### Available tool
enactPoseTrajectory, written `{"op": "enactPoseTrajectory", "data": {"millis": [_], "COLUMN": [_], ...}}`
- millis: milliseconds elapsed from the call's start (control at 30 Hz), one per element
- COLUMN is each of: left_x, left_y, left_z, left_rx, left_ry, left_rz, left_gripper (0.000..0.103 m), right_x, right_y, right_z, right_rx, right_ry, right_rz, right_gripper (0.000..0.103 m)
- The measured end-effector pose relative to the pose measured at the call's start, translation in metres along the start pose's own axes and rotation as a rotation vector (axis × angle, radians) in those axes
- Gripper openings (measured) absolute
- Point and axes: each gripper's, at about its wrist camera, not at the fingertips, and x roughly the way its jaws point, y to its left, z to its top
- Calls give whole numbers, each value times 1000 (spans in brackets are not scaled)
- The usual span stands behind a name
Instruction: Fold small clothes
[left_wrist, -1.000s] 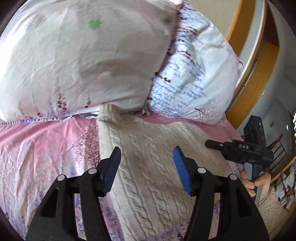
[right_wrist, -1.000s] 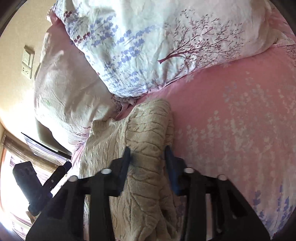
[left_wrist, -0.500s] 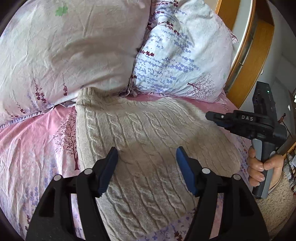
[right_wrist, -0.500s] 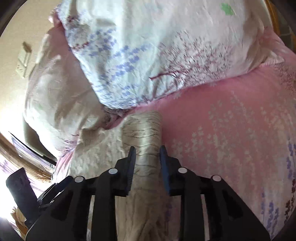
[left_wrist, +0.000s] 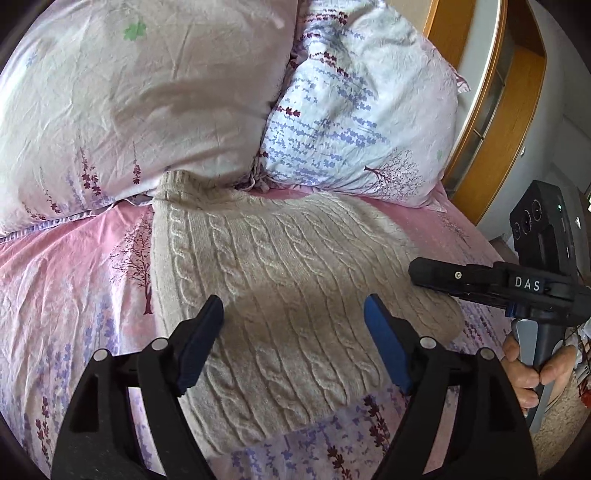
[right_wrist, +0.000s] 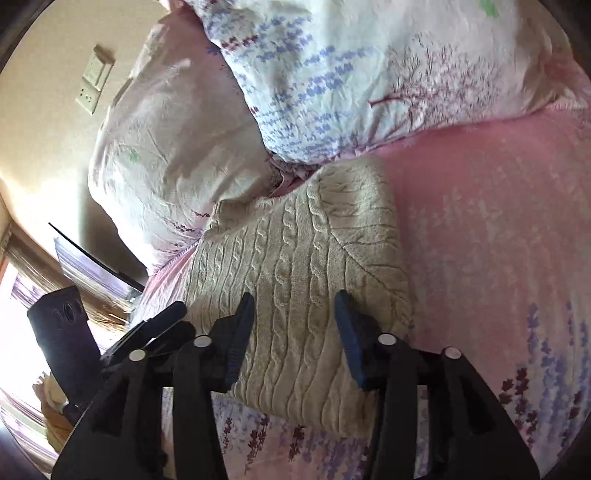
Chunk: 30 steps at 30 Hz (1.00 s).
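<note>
Both black grippers with blue pads hang over the folded cream cable-knit sweater (left_wrist: 280, 295). It lies flat on the pink flowery bedsheet (left_wrist: 66, 280), its top edge touching two white flowery pillows (left_wrist: 147, 96). On the left gripper (left_wrist: 293, 321) the jaws are opening wide, with nothing pinched. On the right gripper (right_wrist: 295, 317) the jaws are opening too, off the knit.

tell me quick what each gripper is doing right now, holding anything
left gripper: jaws opening, nothing between them, the sweater lies below.
right gripper: jaws opening, pads off the sweater, holding nothing.
</note>
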Motion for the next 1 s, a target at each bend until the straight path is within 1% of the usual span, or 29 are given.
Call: {"op": "enactPoseTrajectory", "data": {"millis": [33, 67, 100, 133, 233, 267, 300, 367, 467, 500, 600, 667, 800, 900, 1000], "left_x": [-8, -16, -24, -31, -46, -48, -50, -53, -52, -50, -41, -35, -25, -19, -17], "left_y": [1, 3, 5, 8, 17, 20, 22, 23, 23, 22, 16, 13, 10, 9, 9], "left_z": [-3, -6, -10, -14, -32, -38, -44, -53, -65, -67, -75, -79, -84, -87, -87], "left_rx": [-4, -9, -16, -28, -75, -85, -90, -94, -111, -110, -83, -75, -64, -54, -47], "left_ry": [-10, -21, -30, -37, -32, -25, -17, -3, 21, 34, 73, 95, 136, 167, 174], "left_rz": [15, 33, 52, 70, 114, 138, 167, 221, 248, 260, 324, 334, 345, 359, 363], "left_gripper": [79, 82, 86, 88, 89, 89, 89, 91, 94, 97, 99, 99, 99, 100, 101], "right_x": [-10, -21, -34, -38, -50, -49, -49, -44, -40, -36, -26, -19, -8, -1, 0], "right_y": [6, 12, 13, 15, 20, 23, 26, 32, 39, 40, 36, 34, 35, 33, 31], "right_z": [-4, -10, -15, -20, -38, -43, -49, -58, -70, -74, -83, -88, -99, -102, -103], "right_rx": [-34, -68, -93, -108, -138, -149, -161, -192, -227, -227, -211, -200, -236, -234, -223], "right_ry": [-33, -75, -104, -124, -155, -160, -160, -151, -111, -98, -59, -35, -2, 37, 52], "right_rz": [-48, -89, -109, -130, -187, -215, -254, -301, -348, -365, -369, -391, -453, -477, -482], "right_gripper": [78, 82, 85, 89, 97, 98, 100, 102, 102, 102, 102, 102, 102, 102, 102]}}
